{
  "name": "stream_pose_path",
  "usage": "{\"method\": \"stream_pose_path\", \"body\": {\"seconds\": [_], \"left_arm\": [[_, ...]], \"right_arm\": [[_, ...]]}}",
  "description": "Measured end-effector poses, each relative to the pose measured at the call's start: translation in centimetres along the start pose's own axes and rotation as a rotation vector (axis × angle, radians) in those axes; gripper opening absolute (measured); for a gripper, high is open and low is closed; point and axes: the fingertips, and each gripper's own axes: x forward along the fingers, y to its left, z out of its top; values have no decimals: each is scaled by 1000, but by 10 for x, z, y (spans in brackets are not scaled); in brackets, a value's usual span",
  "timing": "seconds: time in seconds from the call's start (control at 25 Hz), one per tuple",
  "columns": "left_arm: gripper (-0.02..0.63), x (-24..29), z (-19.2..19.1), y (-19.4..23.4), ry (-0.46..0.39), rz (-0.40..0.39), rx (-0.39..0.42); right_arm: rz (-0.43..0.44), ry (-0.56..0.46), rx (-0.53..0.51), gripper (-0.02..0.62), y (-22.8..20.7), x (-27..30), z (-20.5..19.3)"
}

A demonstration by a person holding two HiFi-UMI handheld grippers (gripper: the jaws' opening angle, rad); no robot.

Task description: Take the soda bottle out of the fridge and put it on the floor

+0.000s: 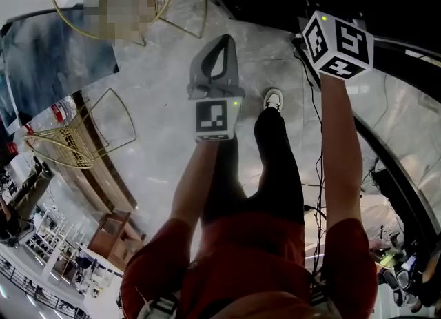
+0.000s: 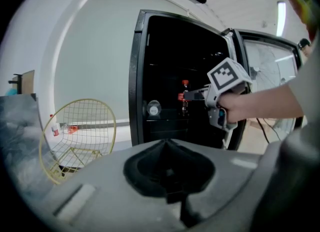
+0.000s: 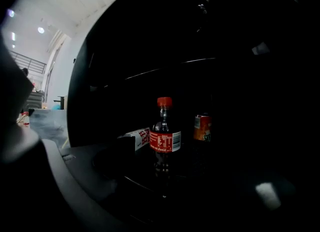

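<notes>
one soda bottle [image 3: 164,138] stands upright on a shelf inside the fridge [image 2: 137,75]. it is slim clear plastic filled with dark drink, with a red screw cap and a red band label. touching or just beside its left side lies a red and white carton [image 3: 136,138]. just to its right, set a little further back, is an orange can [image 3: 202,128]. the shelf is a dark sheet whose front edge catches a thin line of light, and the shelf above shows as another thin curved line.

the right gripper [image 2: 190,95] points into the fridge at bottle height. its fingers are spread wide and hold nothing, and the bottle stands ahead on the line between them. from the left gripper view its tips seem close to the bottle, but whether they touch cannot be told. the left gripper [image 1: 222,39], smooth grey plastic, hangs outside the fridge over the floor [image 1: 158,104], fingertips pressed together and empty.

the fridge is a black box with a straight, hard-edged frame, and its glass door [image 2: 270,75] is swung open to the right. the floor is polished grey marbled stone, bare in front of the fridge. to the left stands a gold wire chair [image 2: 80,131], and thin cables [image 1: 318,173] trail by the person's white shoe [image 1: 273,98].
</notes>
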Motion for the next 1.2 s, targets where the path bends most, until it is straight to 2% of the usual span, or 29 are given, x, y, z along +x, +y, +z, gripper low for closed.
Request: {"method": "stream_pose_path", "body": {"seconds": [0.12,0.24,0.4,0.6,1.08,1.2], "left_arm": [[0,4,-2,1,1,2,5],[0,5,-3,3,-8,18,-28],[0,5,1,5,7,16,19],[0,5,1,11,-8,41,-34],[0,10,-8,8,12,37,-17],[0,10,-6,9,7,37,-37]], "right_arm": [[3,0,23,291,-6,14,5],[7,-2,38,291,-10,23,10],[11,3,13,291,-12,33,15],[25,31,-34,291,-8,47,9],[23,32,-47,291,-13,59,4],[19,33,-46,291,-14,59,4]]}}
